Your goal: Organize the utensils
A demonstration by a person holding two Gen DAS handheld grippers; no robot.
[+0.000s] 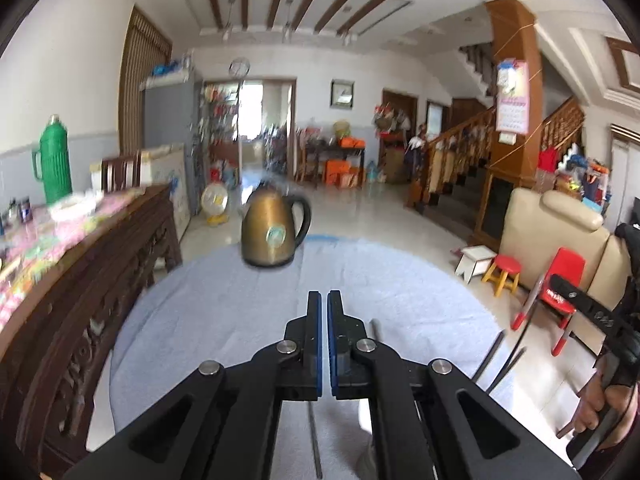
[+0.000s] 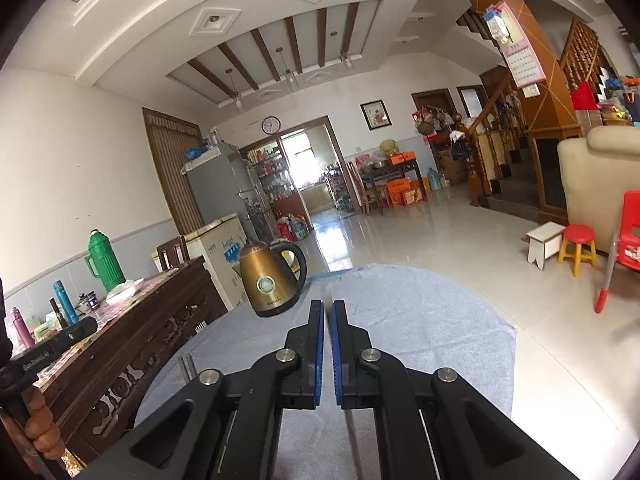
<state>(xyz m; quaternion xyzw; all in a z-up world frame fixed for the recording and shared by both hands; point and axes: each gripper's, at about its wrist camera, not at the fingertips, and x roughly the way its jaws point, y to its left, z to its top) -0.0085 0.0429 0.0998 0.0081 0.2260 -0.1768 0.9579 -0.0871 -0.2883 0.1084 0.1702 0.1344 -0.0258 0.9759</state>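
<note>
My left gripper (image 1: 324, 294) is shut with nothing between its blue pads, above a table covered by a light blue cloth (image 1: 224, 312). Thin metal utensil handles (image 1: 314, 436) lie on the cloth under it, and dark chopsticks (image 1: 494, 354) stick out at the table's right edge. My right gripper (image 2: 327, 303) is shut and empty above the same cloth (image 2: 420, 312). A pair of metal chopstick ends (image 2: 186, 366) shows at its left, and a thin metal handle (image 2: 354, 436) lies under it. The right gripper also shows at the right of the left wrist view (image 1: 588, 304).
A bronze electric kettle (image 1: 274, 232) (image 2: 270, 280) stands at the far side of the table. A dark carved wooden sideboard (image 1: 80, 280) (image 2: 132, 344) with a green thermos (image 1: 54, 160) (image 2: 102, 258) stands left. A red stool (image 1: 506, 274), red chair (image 1: 560, 280) and sofa (image 1: 552, 224) are on the right.
</note>
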